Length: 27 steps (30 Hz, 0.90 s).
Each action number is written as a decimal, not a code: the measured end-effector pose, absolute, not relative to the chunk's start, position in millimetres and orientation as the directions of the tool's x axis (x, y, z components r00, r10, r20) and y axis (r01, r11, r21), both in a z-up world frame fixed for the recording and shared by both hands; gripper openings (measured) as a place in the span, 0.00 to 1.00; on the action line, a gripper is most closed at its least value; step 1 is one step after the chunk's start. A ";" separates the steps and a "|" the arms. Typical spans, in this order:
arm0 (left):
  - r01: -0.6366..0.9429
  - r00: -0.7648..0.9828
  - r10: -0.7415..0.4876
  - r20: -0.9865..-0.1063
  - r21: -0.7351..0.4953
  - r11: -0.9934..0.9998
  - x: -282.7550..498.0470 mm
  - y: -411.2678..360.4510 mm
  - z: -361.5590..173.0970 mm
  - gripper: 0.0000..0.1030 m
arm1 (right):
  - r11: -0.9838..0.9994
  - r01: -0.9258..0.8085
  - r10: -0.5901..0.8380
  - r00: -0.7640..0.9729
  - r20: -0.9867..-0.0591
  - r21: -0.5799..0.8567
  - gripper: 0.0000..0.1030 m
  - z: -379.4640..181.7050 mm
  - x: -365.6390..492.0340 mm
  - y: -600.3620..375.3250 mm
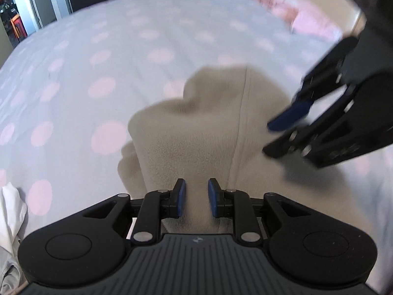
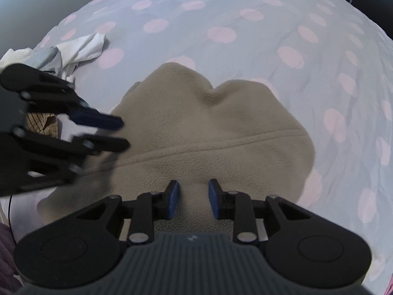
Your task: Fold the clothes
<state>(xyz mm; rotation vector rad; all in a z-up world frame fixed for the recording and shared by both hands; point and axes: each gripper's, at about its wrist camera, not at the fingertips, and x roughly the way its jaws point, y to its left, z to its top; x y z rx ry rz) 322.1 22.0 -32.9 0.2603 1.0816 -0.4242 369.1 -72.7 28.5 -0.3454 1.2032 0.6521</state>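
The landmark here is the beige fleece (image 2: 208, 132), a soft, fuzzy piece of clothing that lies bunched on the spotted bed cover (image 2: 245, 24).

Far to the left of the fleece sits a crumpled white cloth (image 2: 81, 46), at the edge of the bed.

Closer in, at the left side of the fleece, is the left gripper (image 1: 196, 198). Its blue pads are apart, with fleece showing between them. They do not look pinched on it.

Over the near edge of the fleece is the right gripper (image 2: 194, 199). Its pads are apart too, and hold nothing.

To my eye the fleece is thick, light and floppy. It will sag and bend, not slip. The long seam and the outer edges look like good places to pinch, one gripper on each side, so it hangs flat.
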 end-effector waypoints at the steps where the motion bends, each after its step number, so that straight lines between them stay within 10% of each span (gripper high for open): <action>1: 0.448 0.397 -0.186 -0.899 0.012 0.894 325.5 22.9 -42.8 0.18 | 0.766 -0.636 0.281 0.203 -0.938 0.091 0.31 23.8 370.9 -66.3; 27: 0.410 0.458 -0.135 -0.878 0.074 0.909 330.0 27.0 -61.0 0.05 | 0.672 -0.735 0.350 0.212 -0.913 0.087 0.29 73.0 257.5 -88.8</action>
